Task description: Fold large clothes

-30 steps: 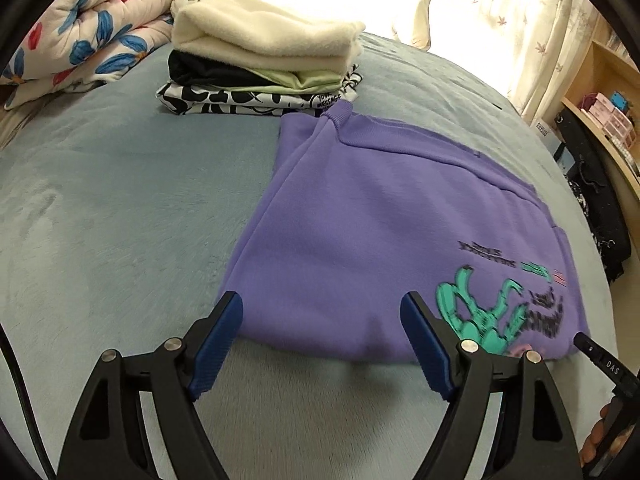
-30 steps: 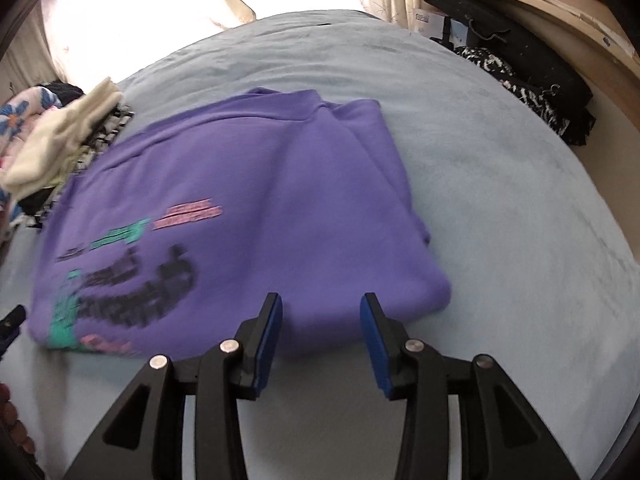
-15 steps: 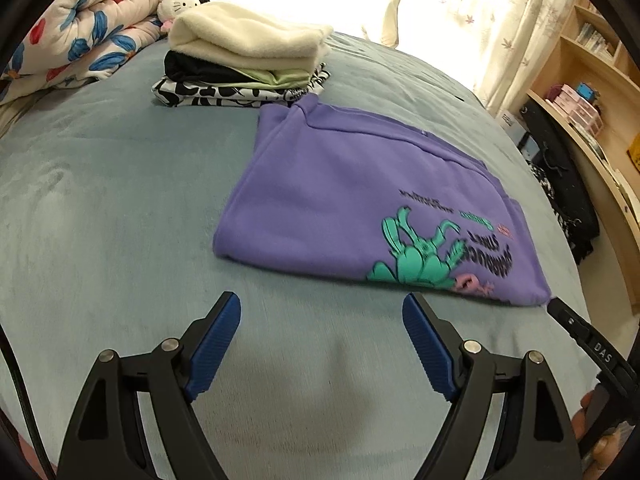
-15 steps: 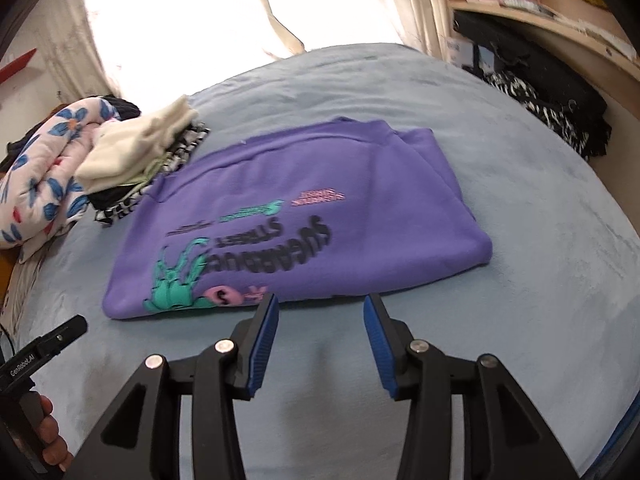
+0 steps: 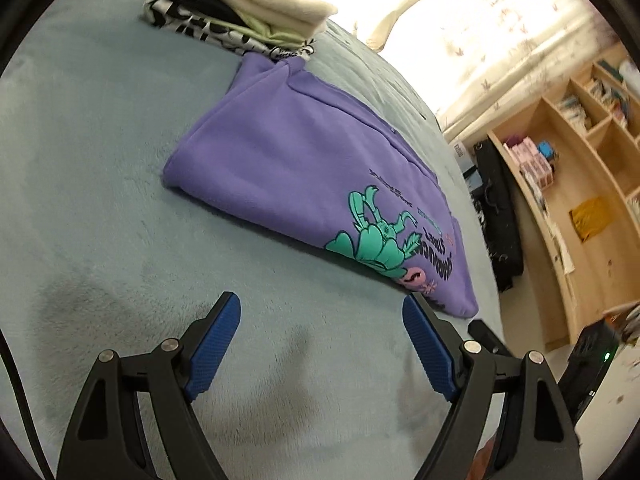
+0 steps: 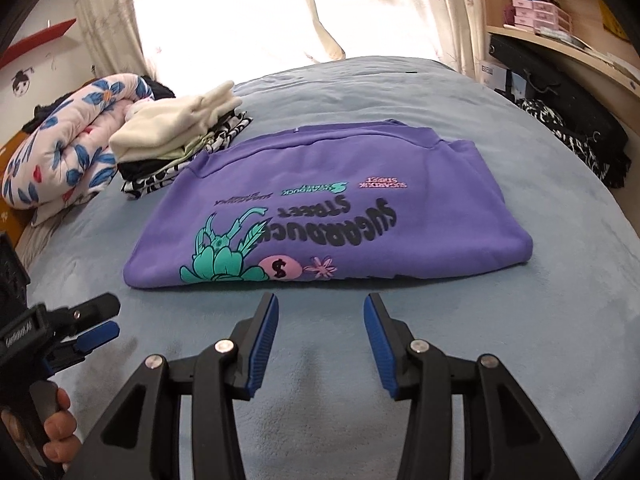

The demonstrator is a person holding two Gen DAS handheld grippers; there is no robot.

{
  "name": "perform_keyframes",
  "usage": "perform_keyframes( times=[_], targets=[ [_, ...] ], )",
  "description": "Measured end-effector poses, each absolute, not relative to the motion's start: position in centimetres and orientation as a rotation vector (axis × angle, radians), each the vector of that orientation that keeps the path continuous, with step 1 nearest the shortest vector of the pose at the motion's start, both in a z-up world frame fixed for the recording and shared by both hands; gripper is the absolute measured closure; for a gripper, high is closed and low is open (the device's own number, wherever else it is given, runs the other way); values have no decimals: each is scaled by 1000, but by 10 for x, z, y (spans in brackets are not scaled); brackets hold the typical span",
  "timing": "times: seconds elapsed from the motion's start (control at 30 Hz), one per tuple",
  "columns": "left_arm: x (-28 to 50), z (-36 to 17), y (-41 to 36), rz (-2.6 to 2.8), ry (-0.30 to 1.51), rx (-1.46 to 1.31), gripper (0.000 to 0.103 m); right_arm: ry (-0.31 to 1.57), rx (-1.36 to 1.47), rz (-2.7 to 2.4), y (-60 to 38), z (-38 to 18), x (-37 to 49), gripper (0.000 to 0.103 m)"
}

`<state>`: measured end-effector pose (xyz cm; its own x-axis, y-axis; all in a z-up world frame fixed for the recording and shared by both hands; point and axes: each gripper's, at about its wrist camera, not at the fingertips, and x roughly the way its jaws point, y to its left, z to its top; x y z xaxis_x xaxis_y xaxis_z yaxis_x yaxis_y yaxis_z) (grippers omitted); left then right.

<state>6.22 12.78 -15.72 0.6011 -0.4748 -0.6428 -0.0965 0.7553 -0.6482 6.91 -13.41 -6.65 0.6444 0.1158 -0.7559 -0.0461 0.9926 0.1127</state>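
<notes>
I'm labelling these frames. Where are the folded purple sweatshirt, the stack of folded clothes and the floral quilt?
Folded purple sweatshirt (image 6: 440, 216): right wrist view, plain fabric right of the print.
Stack of folded clothes (image 6: 160, 136): right wrist view, cream top layer.
Floral quilt (image 6: 64, 148): right wrist view, rolled middle.

The floral quilt (image 6: 60, 152) is cut off in the left wrist view.

At the bed's (image 6: 520, 340) far left corner you have a rolled floral quilt (image 6: 68, 152); wooden shelves (image 5: 580, 184) and a black bag (image 6: 560, 92) stand off its right edge.
</notes>
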Motion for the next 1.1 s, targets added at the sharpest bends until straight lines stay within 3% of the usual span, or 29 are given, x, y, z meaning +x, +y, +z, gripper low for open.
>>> perform_keyframes(
  times=[0.47,1.0,1.07,1.1],
  targets=[
    [102,-193,126,-228,928,-726,21,870,112,88,-133,-90,92,58],
    [220,-208,147,-181,809,-829,22,811,127,103,-128,-92,125,58],
    [231,-208,151,-164,785,-843,27,814,126,100,-127,-92,130,58],
    [234,-208,151,-150,773,-839,40,814,124,97,-127,-92,131,58]
  ],
)
